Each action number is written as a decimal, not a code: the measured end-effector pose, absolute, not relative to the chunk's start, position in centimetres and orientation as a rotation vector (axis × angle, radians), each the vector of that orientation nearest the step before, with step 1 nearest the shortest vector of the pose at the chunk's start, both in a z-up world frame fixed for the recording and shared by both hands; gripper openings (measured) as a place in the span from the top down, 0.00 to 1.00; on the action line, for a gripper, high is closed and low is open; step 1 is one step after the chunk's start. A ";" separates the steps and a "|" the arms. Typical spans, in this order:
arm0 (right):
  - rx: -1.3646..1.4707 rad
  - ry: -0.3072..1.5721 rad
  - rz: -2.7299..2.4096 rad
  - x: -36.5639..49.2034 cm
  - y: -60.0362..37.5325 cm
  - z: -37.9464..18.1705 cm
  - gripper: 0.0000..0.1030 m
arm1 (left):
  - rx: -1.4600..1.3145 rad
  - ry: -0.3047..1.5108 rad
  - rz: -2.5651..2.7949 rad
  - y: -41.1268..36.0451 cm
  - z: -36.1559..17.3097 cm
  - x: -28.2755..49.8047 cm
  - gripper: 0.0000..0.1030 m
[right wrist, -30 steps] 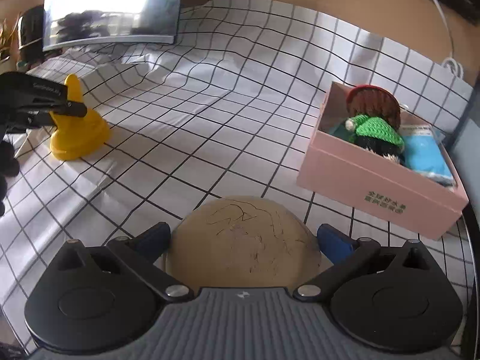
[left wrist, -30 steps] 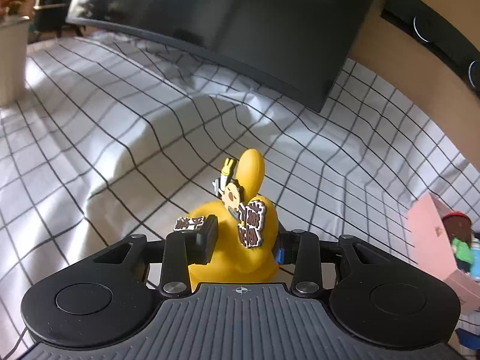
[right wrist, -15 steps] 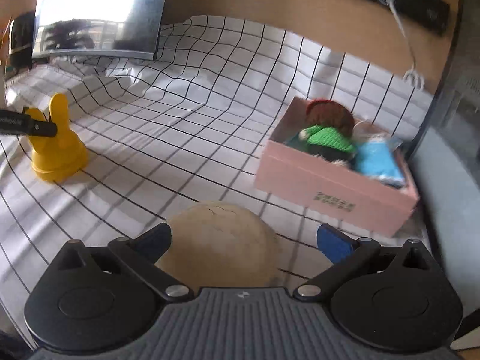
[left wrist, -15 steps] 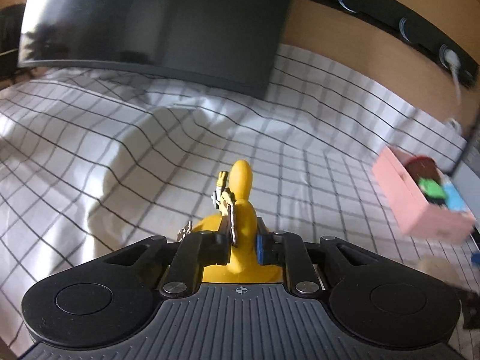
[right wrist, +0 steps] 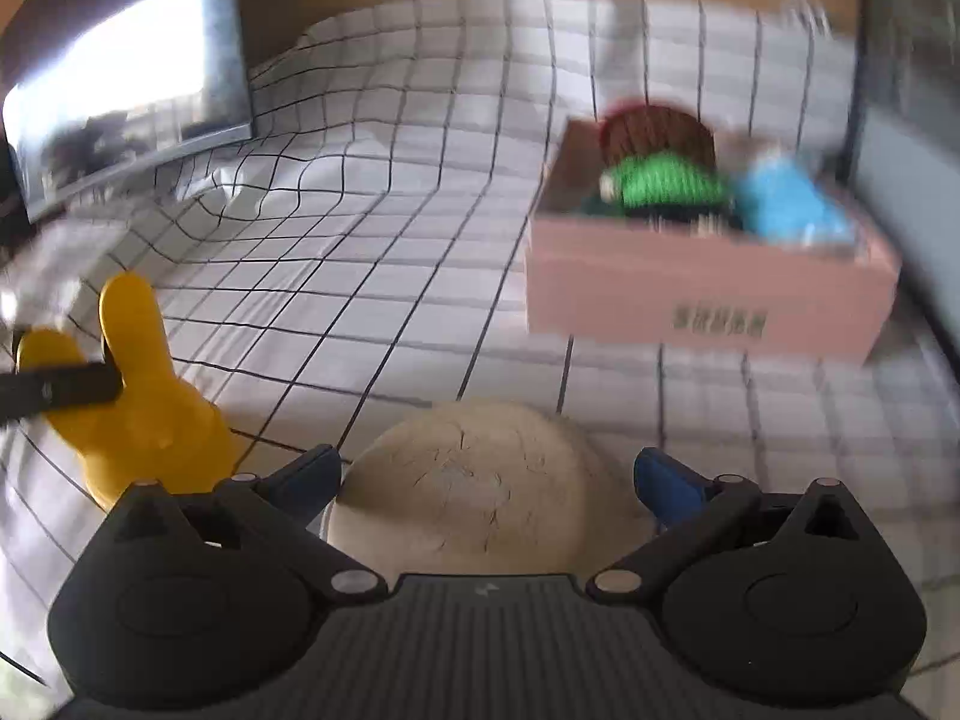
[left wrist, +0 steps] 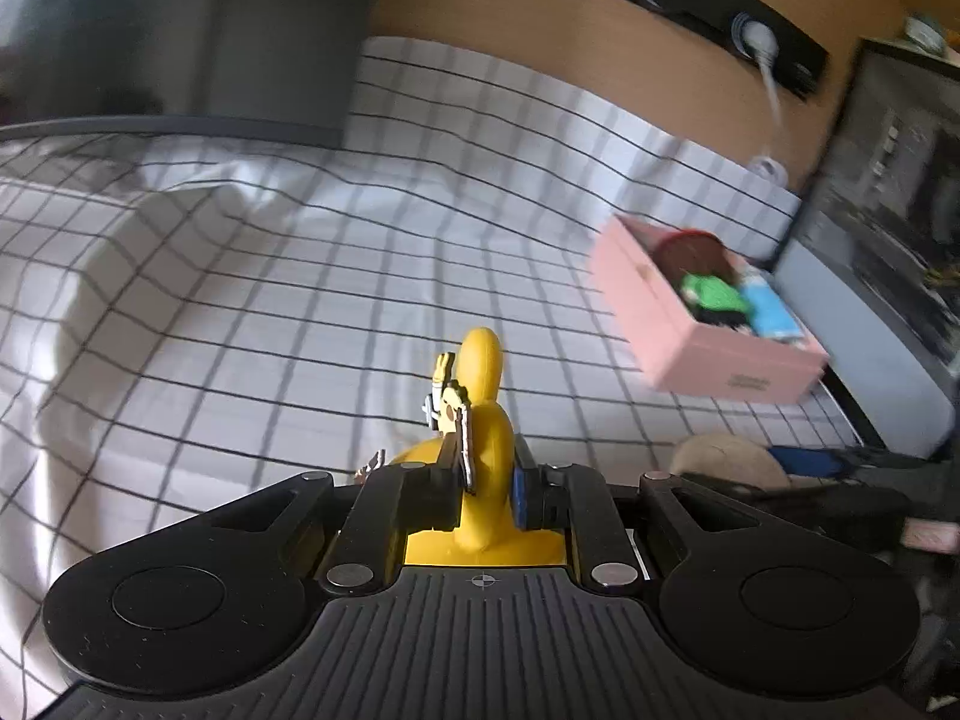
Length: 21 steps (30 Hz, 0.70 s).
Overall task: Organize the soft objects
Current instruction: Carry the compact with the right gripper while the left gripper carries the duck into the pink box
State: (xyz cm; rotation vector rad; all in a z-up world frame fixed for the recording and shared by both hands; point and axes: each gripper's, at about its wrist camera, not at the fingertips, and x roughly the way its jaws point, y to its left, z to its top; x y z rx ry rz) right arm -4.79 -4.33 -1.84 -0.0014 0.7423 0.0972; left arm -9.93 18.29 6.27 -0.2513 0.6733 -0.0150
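Grippers work side by side over a white cloth ruled with a black grid [left wrist: 252, 312], which covers the tabletop in soft folds. The left gripper [left wrist: 483, 489] is clenched on a yellow rubbery rabbit-shaped toy [left wrist: 480, 438], its pads pinching the thin body just below the ears; small cartoon charms are pinned to the toy's side. Seen from the right wrist camera, the same toy [right wrist: 150, 414] sits near the cloth's left edge with a black finger [right wrist: 60, 390] of the left gripper across its ears.

The right gripper [right wrist: 486, 480] has its blue-padded fingers [right wrist: 666, 483] spread wide around a round beige ball with a cracked, leathery surface [right wrist: 474, 492]. The ball fills the span, yet the blurred picture does not settle whether the pads press on it or only flank it, so its grasp cannot be told.

Toward the far right of the cloth stands a pink open cardboard box [right wrist: 690, 294] with dark print on its front wall. Inside it lie a knitted doll with brown hair and a green top [right wrist: 660, 174] and, beside it on the right, a blue soft item [right wrist: 786, 204] (both smeared by motion). A dark flat monitor [left wrist: 180, 36] stands along the cloth's far left edge, against a tan wall.
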 end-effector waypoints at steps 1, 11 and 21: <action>0.047 0.777 0.114 -4.5 -4.9 -2.3 0.00 | -0.248 0.679 -0.027 18.1 6.3 -9.9 0.83; -0.053 0.738 0.132 -7.8 -6.0 0.9 0.04 | -0.165 0.670 -0.197 15.7 8.4 -10.0 0.83; -0.135 0.557 -0.052 -12.7 -9.5 6.2 0.04 | -0.060 0.406 -0.438 10.9 17.3 -1.1 0.83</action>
